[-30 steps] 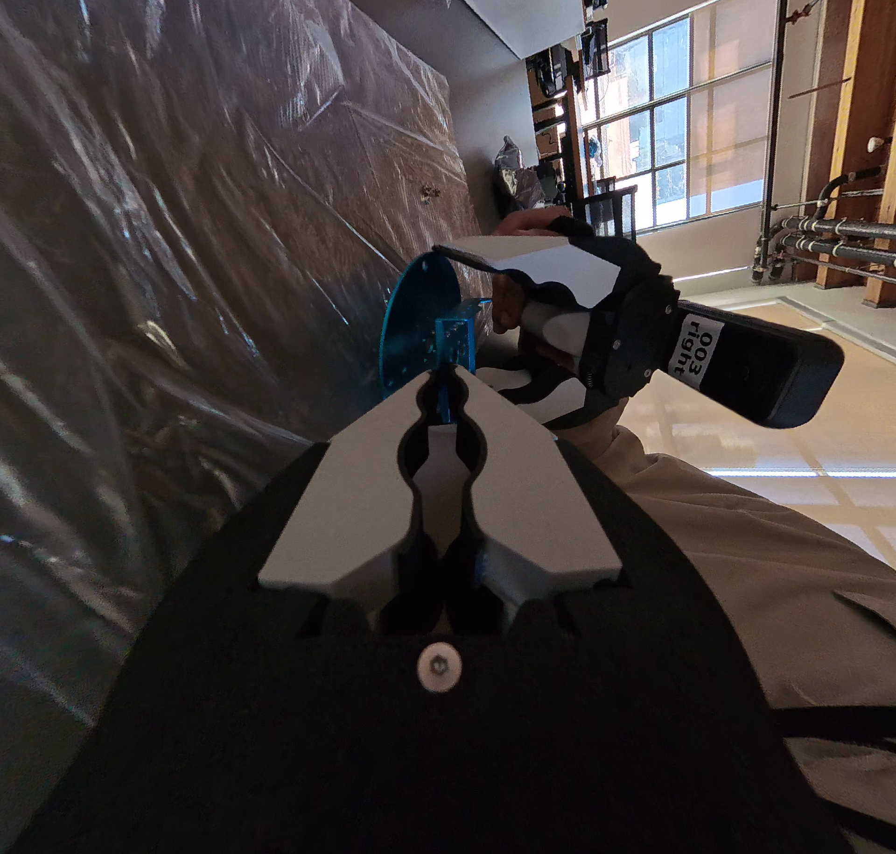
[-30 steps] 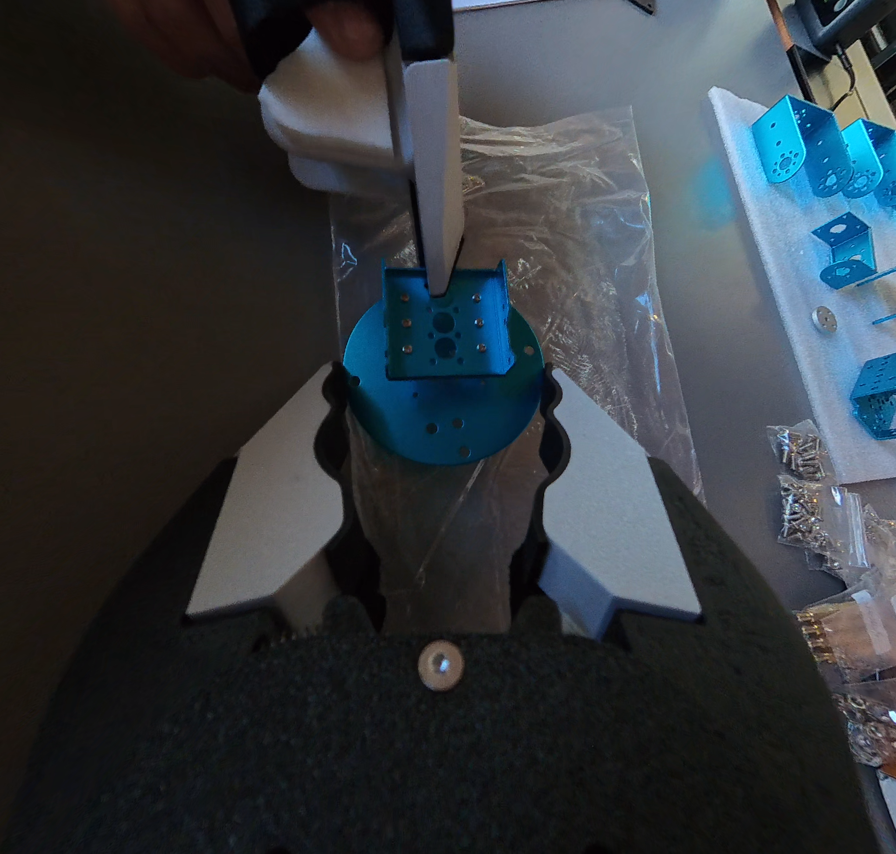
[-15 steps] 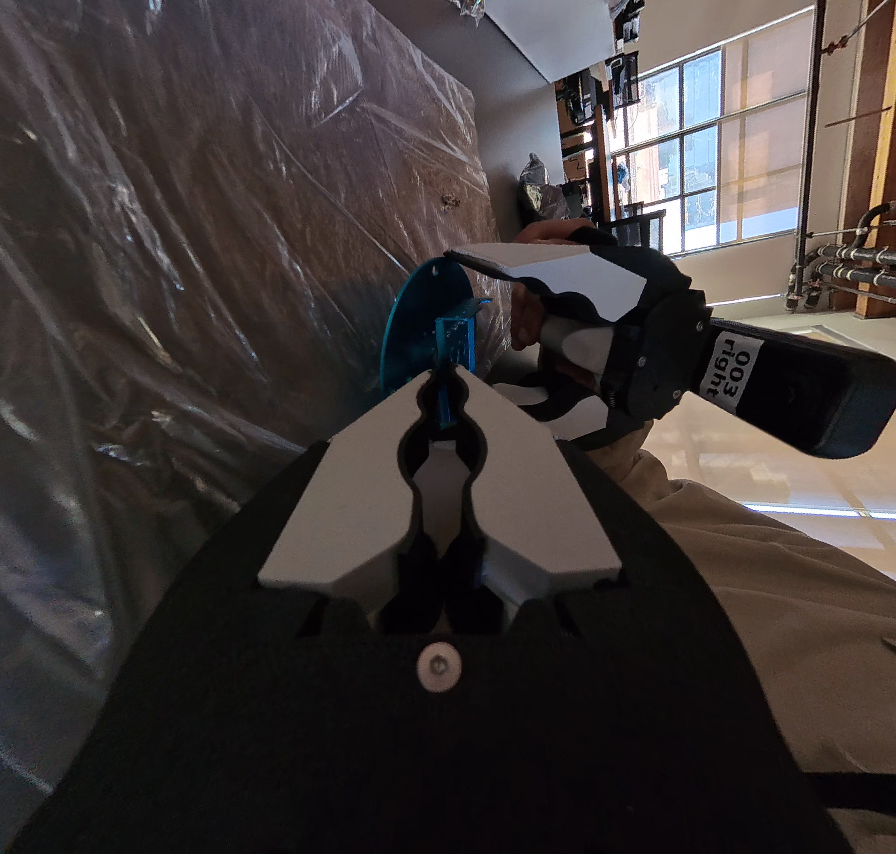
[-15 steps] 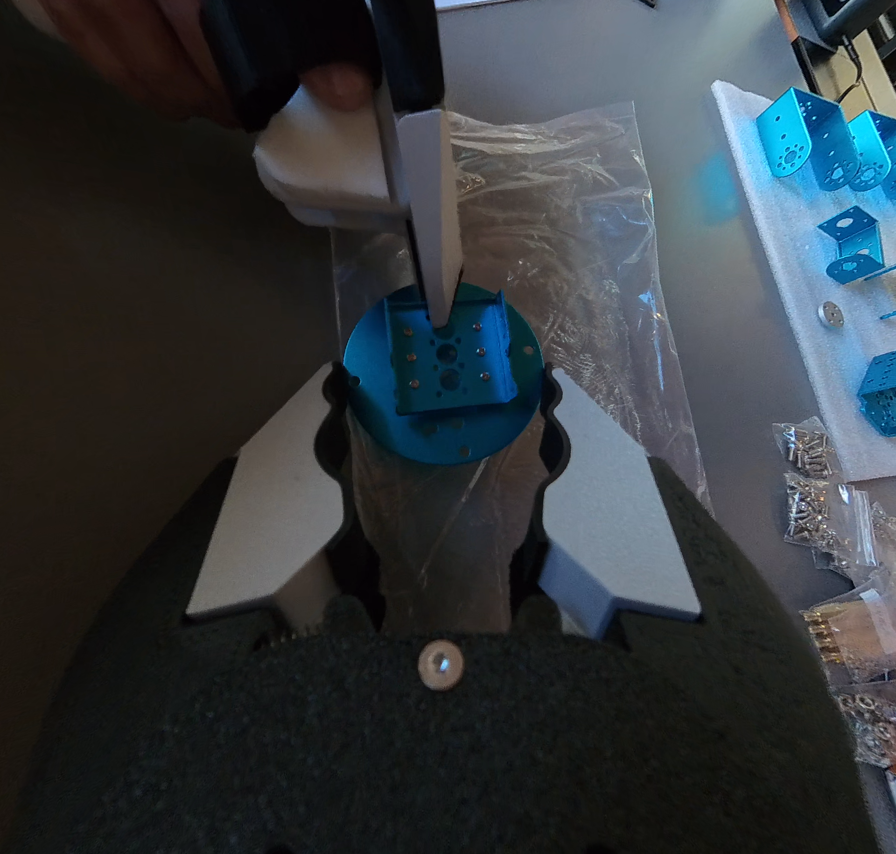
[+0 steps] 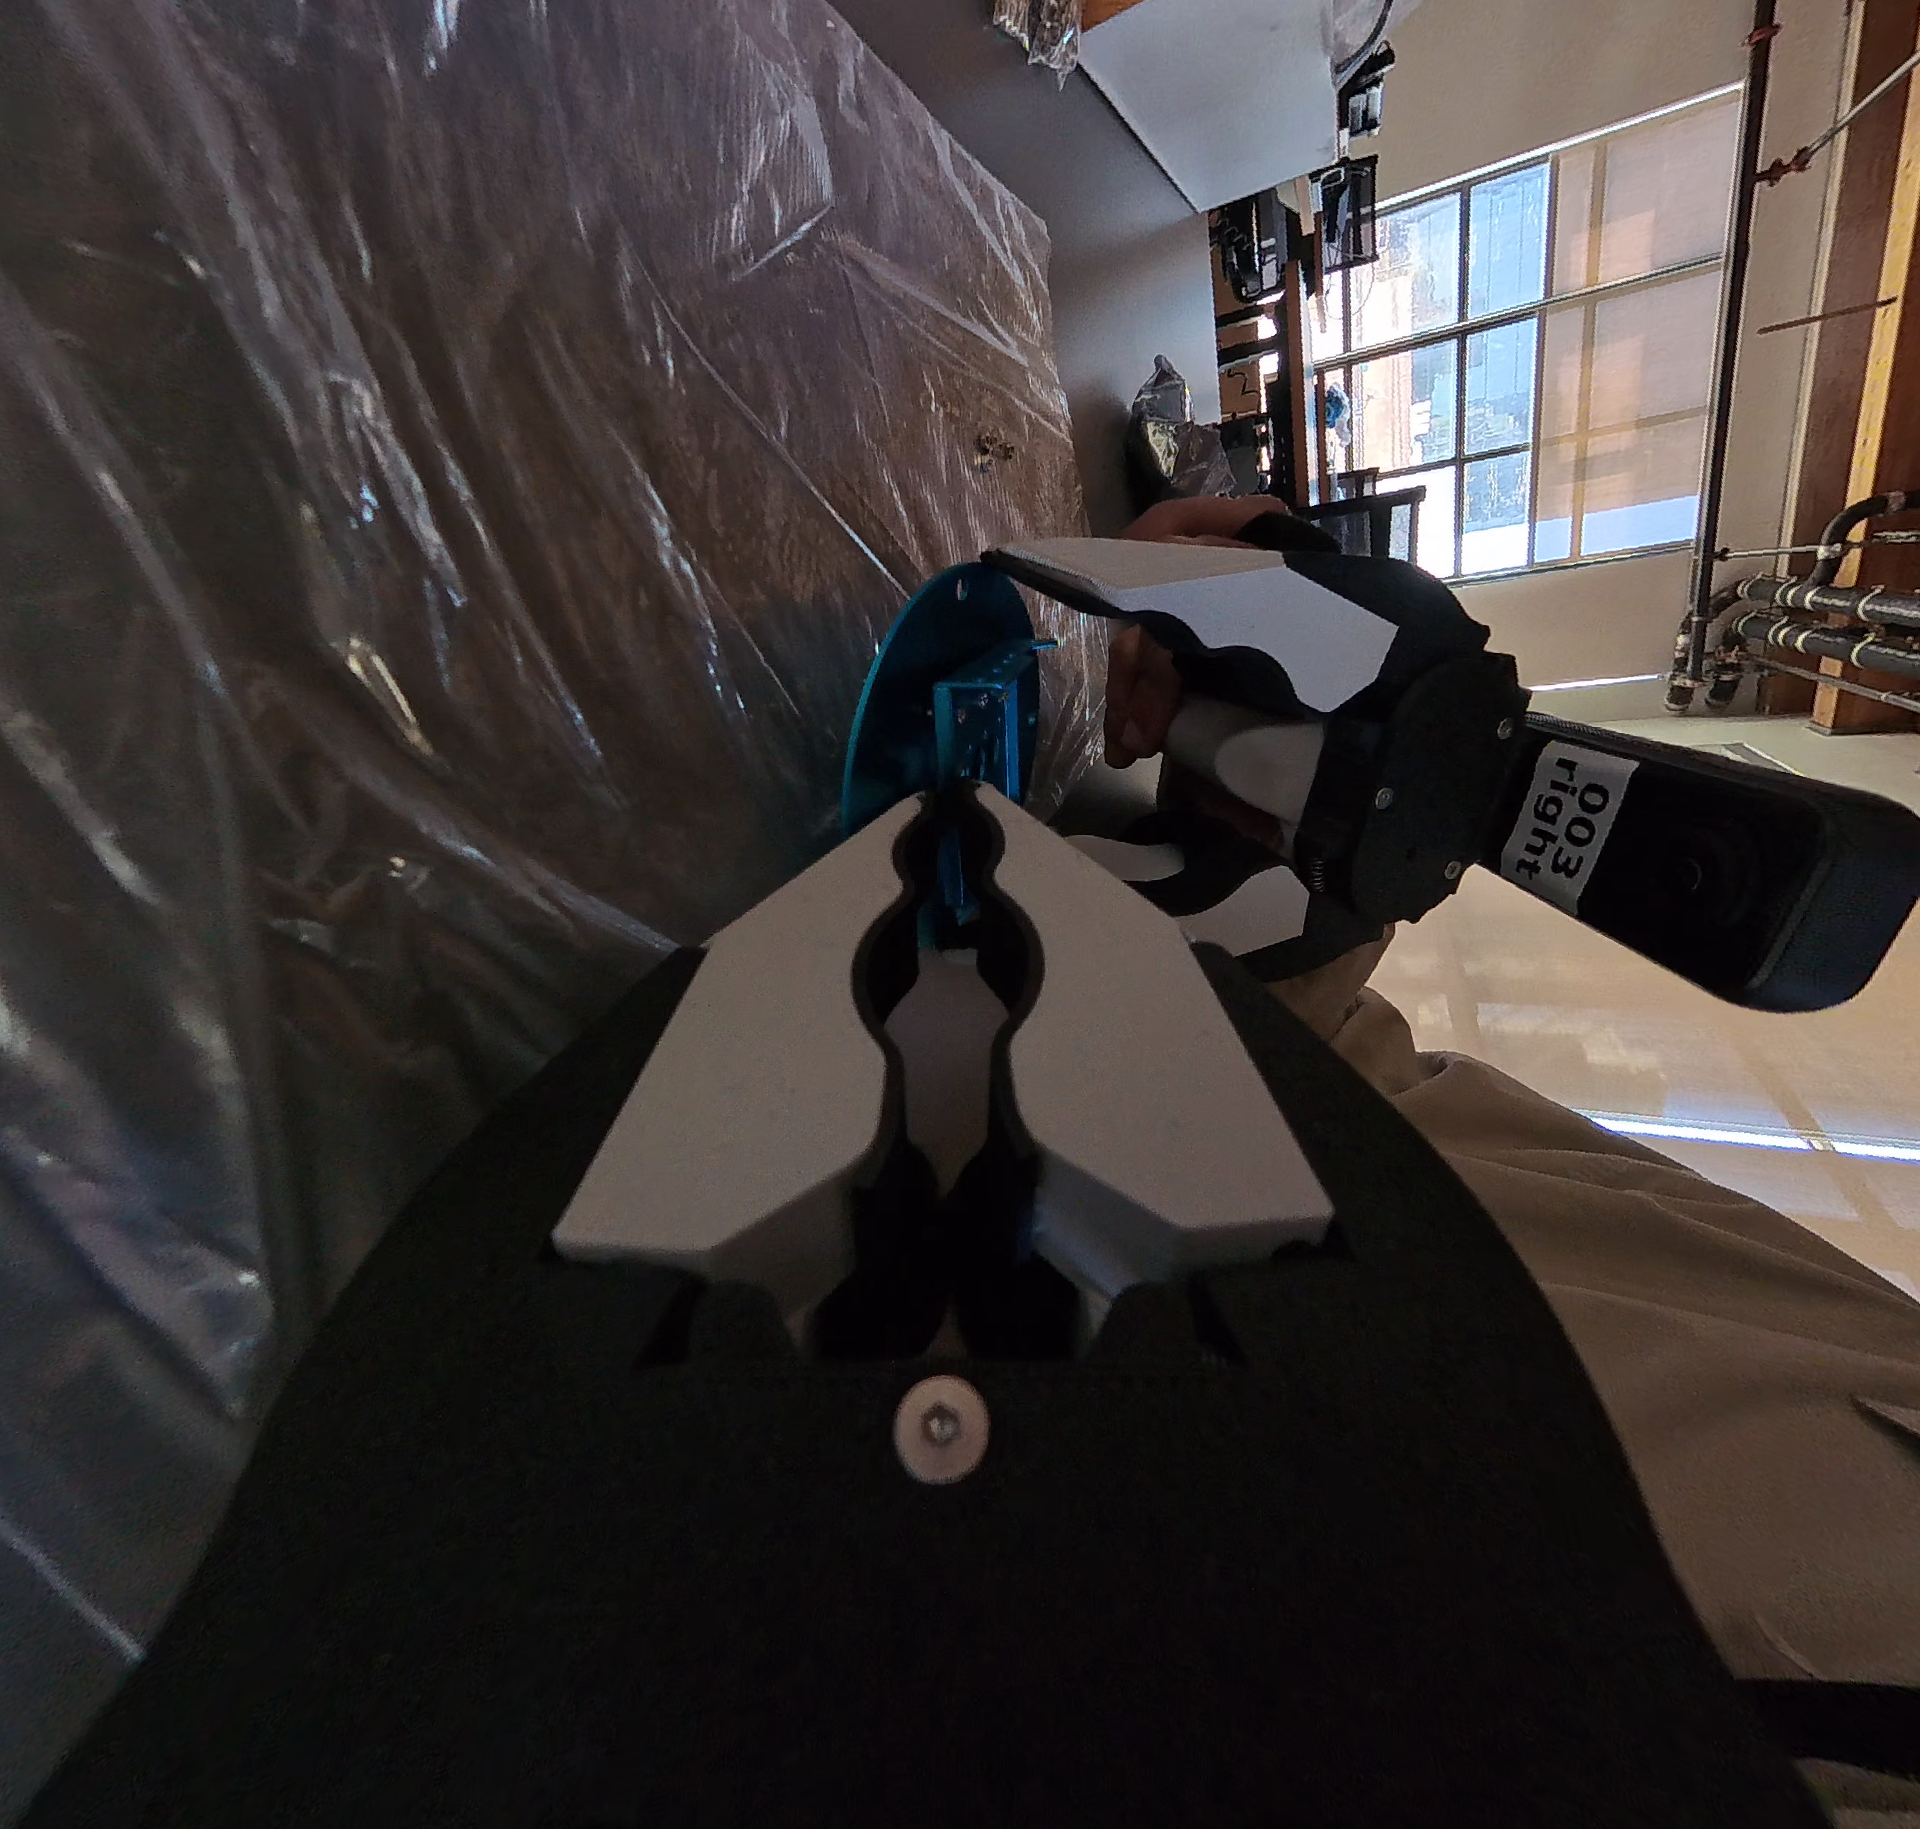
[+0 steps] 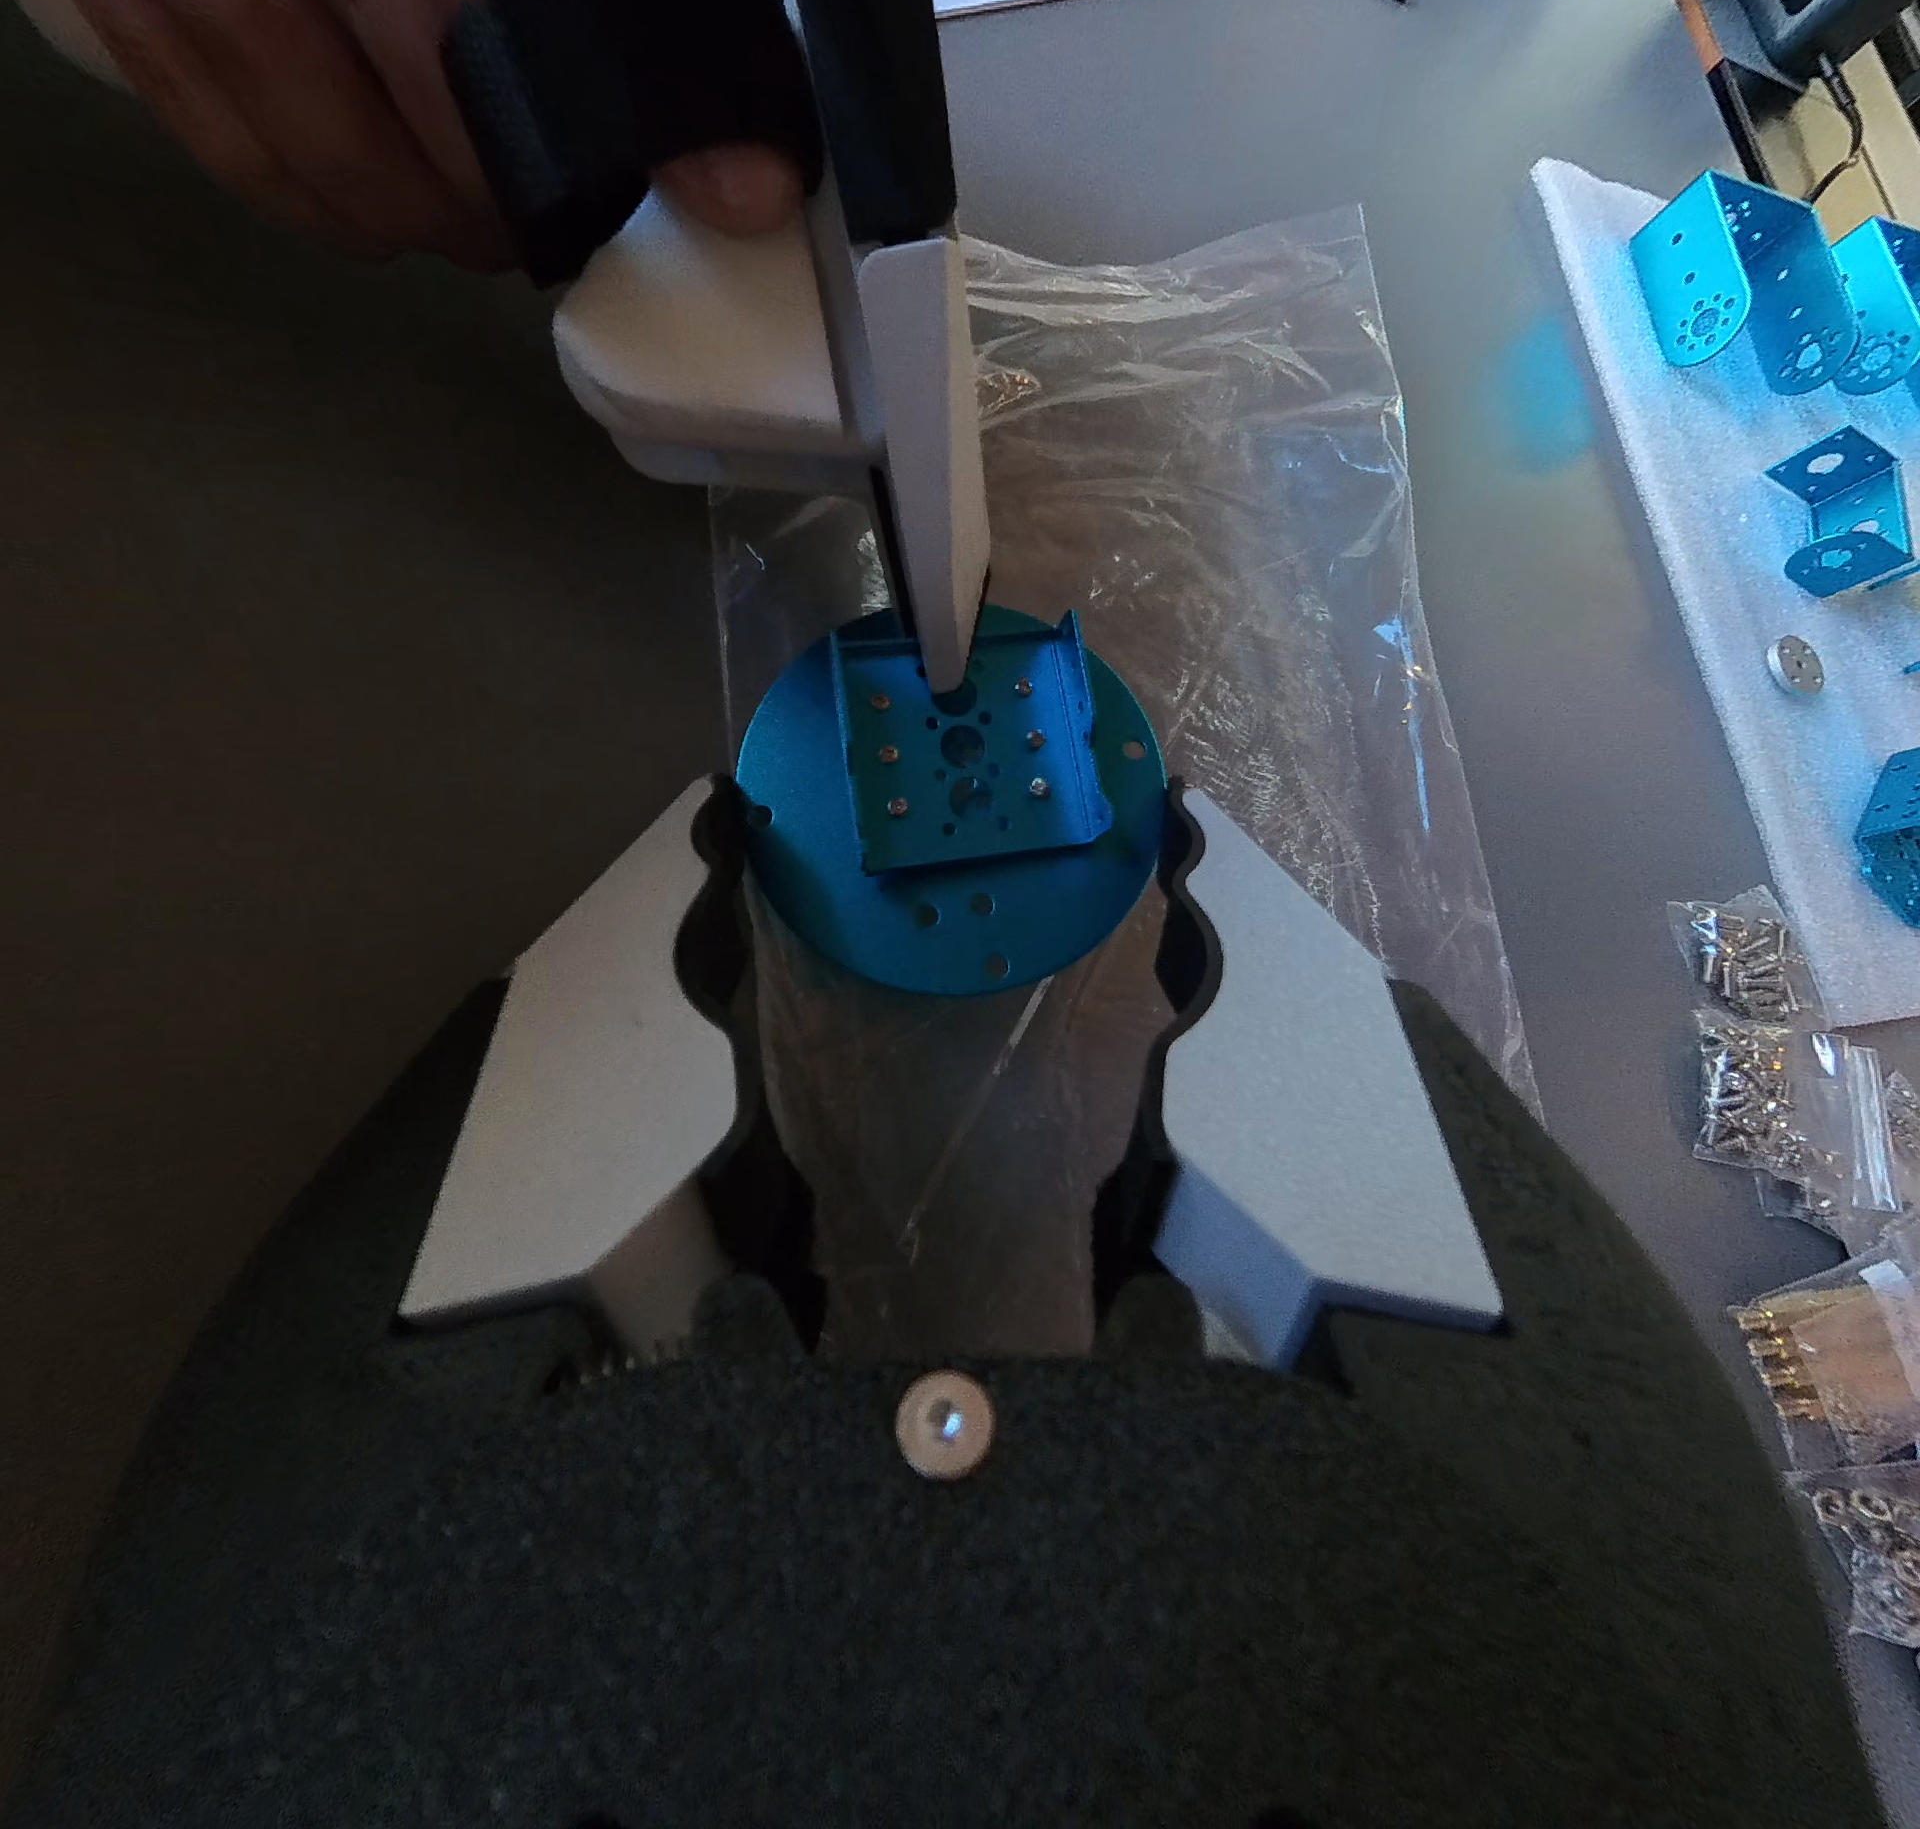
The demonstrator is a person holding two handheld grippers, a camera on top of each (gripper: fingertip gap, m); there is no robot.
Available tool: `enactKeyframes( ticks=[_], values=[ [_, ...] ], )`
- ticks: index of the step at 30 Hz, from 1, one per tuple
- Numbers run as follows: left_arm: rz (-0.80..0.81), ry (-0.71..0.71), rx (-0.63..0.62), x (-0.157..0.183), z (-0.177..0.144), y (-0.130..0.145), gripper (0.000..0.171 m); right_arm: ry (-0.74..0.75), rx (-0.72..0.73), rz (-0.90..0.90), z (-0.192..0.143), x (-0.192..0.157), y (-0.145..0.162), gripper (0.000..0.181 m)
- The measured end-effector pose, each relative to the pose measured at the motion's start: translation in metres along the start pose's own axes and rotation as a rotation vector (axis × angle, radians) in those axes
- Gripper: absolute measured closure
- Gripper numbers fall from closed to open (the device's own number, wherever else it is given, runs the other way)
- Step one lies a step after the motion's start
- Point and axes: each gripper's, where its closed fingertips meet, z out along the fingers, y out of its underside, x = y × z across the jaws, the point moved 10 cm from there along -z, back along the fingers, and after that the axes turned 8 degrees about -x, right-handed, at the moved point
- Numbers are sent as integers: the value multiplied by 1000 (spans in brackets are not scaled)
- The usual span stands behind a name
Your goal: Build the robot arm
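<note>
left gripper [image 5: 961,823]: fingers closed on the blue bracket's [image 6: 966,756] wall, frame centre
right gripper [image 6: 951,813]: fingers wide apart, flanking the blue disc [image 6: 951,896]
disc: on a clear plastic bag [image 6: 1195,574], centre frame

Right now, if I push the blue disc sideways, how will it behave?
Probably stiff: the blue disc looks like thin drilled metal. Lying flat, it should not roll. It may skate, since the clear bag beneath looks slick.

blue brackets [image 6: 1886,844] cut off, screw bags [image 6: 1756,1104] blurred
</note>
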Motion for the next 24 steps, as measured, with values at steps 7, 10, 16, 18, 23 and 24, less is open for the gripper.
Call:
enactKeyframes(
  ticks=[7, 10, 16, 18, 23, 24],
  values=[
    [-13, 5, -2, 0, 2, -1, 170, -4, -1, 5, 0, 0, 0, 101],
    [-14, 3, -3, 1, 3, -1, 170, -6, -1, 7, 0, 0, 0, 101],
    [-7, -4, -11, 1, 2, 1, 170, -10, 1, 11, 0, 0, 1, 101],
    [-9, 2, -10, 1, 1, 1, 170, -11, 1, 12, 0, 1, 1, 101],
    [-6, 26, -6, 1, -2, -1, 170, -18, 2, 21, 1, 1, 1, 101],
    [-5, 34, -1, 1, -5, -2, 170, -19, 3, 22, 1, 1, 1, 101]
  ],
)
